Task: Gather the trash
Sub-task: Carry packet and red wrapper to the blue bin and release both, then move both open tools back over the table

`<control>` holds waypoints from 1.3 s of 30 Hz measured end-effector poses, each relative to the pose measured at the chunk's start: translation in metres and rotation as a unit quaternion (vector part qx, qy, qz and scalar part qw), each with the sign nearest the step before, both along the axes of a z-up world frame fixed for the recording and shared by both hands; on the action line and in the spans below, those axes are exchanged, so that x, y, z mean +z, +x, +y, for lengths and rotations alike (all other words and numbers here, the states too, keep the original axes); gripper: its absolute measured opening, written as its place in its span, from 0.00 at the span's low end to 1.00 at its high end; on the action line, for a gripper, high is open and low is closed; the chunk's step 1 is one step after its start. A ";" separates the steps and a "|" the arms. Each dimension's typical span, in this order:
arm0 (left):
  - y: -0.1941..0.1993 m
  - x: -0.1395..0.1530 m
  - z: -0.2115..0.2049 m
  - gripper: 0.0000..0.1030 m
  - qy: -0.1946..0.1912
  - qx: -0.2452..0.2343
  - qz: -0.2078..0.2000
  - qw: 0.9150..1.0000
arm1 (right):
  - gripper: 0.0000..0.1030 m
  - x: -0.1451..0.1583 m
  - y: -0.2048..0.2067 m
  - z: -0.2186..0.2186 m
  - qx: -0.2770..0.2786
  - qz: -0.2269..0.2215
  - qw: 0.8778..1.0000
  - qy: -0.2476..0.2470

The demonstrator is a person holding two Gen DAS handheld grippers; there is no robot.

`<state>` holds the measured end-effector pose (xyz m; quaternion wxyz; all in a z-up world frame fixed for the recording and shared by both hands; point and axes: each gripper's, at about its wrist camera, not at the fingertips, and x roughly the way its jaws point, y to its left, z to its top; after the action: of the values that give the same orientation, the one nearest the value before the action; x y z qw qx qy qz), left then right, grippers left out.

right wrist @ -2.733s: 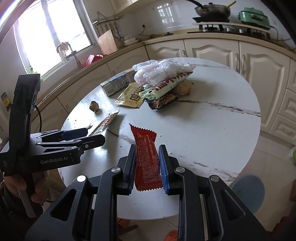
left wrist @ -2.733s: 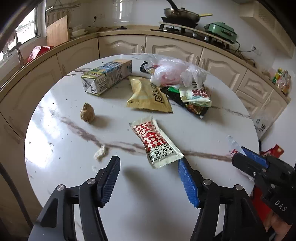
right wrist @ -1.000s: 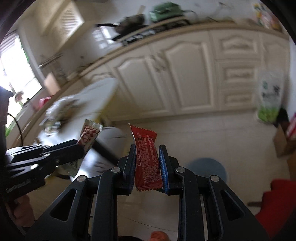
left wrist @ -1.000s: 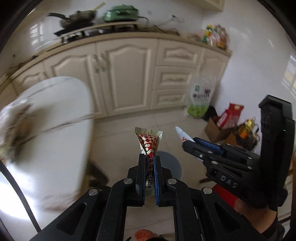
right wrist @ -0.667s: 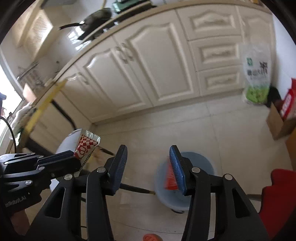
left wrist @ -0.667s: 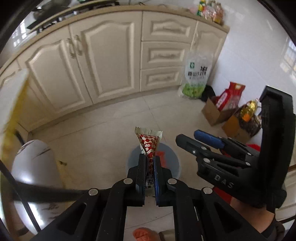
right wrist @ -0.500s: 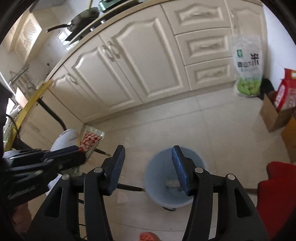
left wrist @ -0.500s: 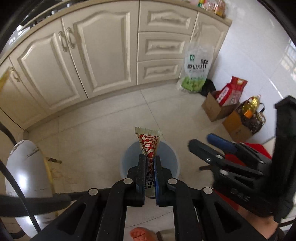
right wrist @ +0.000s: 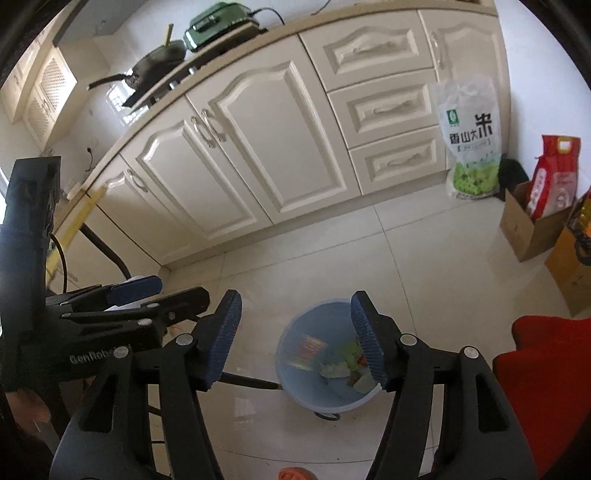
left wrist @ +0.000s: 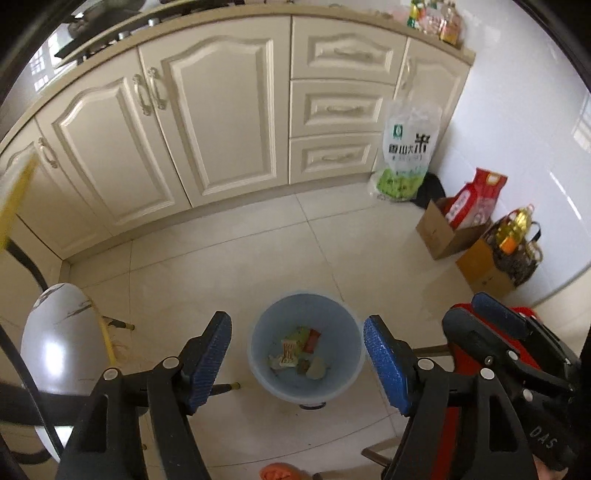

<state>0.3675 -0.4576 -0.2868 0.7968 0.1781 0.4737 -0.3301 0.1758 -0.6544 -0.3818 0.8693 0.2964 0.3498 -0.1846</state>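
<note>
A pale blue bin (left wrist: pixel 343 384) holds a red-and-white checked wrapper (left wrist: pixel 289 350), on cream floor tiles (left wrist: pixel 229 273).

Home kitchen, seen from above my tools. A run of cream cabinets (left wrist: pixel 221 122) with arched panel doors and a stack of drawers (left wrist: pixel 336 107) lines the wall under a beige counter (right wrist: pixel 229 62). On that counter sit a dark frying pan (right wrist: pixel 155 62) on a stove and a green electric cooker (right wrist: pixel 218 18). The floor (left wrist: pixel 229 266) is pale glossy tile. A large bag of rice (left wrist: pixel 406 155) leans against the lowest drawer; beside it stand cardboard boxes (left wrist: pixel 450 232) holding a red sack (left wrist: pixel 476 199) and a bottle of cooking oil (left wrist: pixel 513 229). A light blue waste bin (left wrist: pixel 304 360) on the floor holds food wrappers.
</note>
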 end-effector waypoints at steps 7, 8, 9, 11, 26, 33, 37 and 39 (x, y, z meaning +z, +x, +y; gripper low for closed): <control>-0.070 0.088 0.066 0.70 -0.060 0.016 -0.098 0.993 | 0.64 0.083 -0.020 0.037 0.010 -0.055 0.997 -0.055; -0.082 0.105 0.078 0.70 -0.069 0.026 -0.121 0.990 | 0.66 0.101 -0.023 0.047 0.013 -0.064 0.995 -0.070; -0.093 0.118 0.088 0.70 -0.076 0.029 -0.135 0.987 | 0.68 0.113 -0.024 0.053 0.016 -0.072 0.994 -0.079; -0.116 0.146 0.112 0.71 -0.093 0.037 -0.167 0.981 | 0.69 0.144 -0.027 0.072 0.026 -0.091 0.990 -0.101; -0.269 0.248 0.354 0.96 -0.155 0.179 -0.351 0.906 | 1.00 0.304 -0.016 0.264 0.135 -0.215 0.940 -0.229; -0.341 0.232 0.426 0.99 -0.165 0.256 -0.399 0.865 | 1.00 0.329 0.003 0.354 0.177 -0.248 0.916 -0.262; -0.366 0.211 0.444 0.99 -0.165 0.283 -0.404 0.854 | 1.00 0.331 0.015 0.391 0.203 -0.260 0.904 -0.272; -0.364 0.203 0.445 0.99 -0.160 0.293 -0.407 0.850 | 1.00 0.331 0.022 0.405 0.213 -0.261 0.900 -0.278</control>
<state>0.0032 -0.0123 -0.0838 0.9955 0.0193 0.0780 -0.0509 0.1982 -0.2496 -0.0511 0.9950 -0.0014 0.0996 -0.0004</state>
